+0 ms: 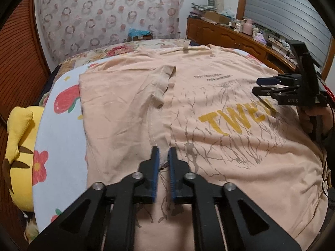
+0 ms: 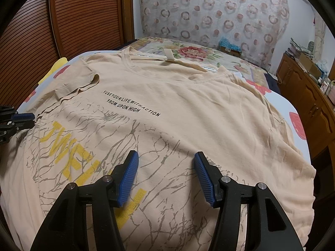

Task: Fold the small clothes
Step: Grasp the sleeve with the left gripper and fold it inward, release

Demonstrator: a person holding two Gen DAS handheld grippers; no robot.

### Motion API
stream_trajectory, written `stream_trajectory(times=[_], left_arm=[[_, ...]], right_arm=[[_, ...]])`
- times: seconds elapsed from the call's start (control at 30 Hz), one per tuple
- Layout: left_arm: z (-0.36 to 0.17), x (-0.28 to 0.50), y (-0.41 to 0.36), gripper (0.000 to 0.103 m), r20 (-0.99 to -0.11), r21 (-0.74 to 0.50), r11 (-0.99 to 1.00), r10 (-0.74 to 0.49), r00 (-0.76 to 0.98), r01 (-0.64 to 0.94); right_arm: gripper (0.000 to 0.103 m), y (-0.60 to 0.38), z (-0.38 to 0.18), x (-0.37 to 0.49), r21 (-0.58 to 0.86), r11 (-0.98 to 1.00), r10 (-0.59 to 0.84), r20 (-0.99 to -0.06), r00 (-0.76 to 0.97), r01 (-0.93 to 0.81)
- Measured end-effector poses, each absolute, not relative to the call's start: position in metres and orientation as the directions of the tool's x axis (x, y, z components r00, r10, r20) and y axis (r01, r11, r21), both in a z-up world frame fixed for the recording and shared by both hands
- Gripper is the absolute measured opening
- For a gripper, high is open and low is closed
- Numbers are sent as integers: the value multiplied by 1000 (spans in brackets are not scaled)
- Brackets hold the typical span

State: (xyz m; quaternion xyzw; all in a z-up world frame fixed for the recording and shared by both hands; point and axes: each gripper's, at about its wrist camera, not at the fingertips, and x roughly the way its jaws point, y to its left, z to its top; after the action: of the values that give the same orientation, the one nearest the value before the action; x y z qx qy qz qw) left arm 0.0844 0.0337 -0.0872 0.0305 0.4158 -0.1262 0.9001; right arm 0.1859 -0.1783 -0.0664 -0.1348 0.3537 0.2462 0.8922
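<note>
- Shirt [image 2: 178,104]: peach tee, print side up, spread flat on the bed [image 1: 62,129]; collar at the far end, toward the curtain [image 2: 209,6].
- One side of the shirt is folded in over the body, sleeve [image 1: 162,83] lying along the fold.
- Left gripper [image 1: 163,159]: jaws pressed together, pinching the folded edge at the shirt's near end.
- Right gripper [image 2: 166,167]: jaws spread wide, over the yellow lettering [image 2: 69,152], gripping nothing.
- Yellow plush [image 1: 18,146] lies off the bed's side, away from the shirt.
</note>
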Motion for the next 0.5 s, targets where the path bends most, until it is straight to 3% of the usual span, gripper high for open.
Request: stream_trajectory(times=[0.37,0.4,0.5], left_arm=[[-57,71,34,7,-698,-89,960,-250,671,264],[-56,71,33,10,-697,-87,962,-245,674,260],[-55,72,31,35,-689,-73,964,-235,686,257]], right_arm=[[58,-179,-66,186,-68,843,343,-697,629,-534],[58,-179,-66,186,-68,843,343,-697,629,-534],[58,-179,-66,186,-68,844,342,-697,631,-533]])
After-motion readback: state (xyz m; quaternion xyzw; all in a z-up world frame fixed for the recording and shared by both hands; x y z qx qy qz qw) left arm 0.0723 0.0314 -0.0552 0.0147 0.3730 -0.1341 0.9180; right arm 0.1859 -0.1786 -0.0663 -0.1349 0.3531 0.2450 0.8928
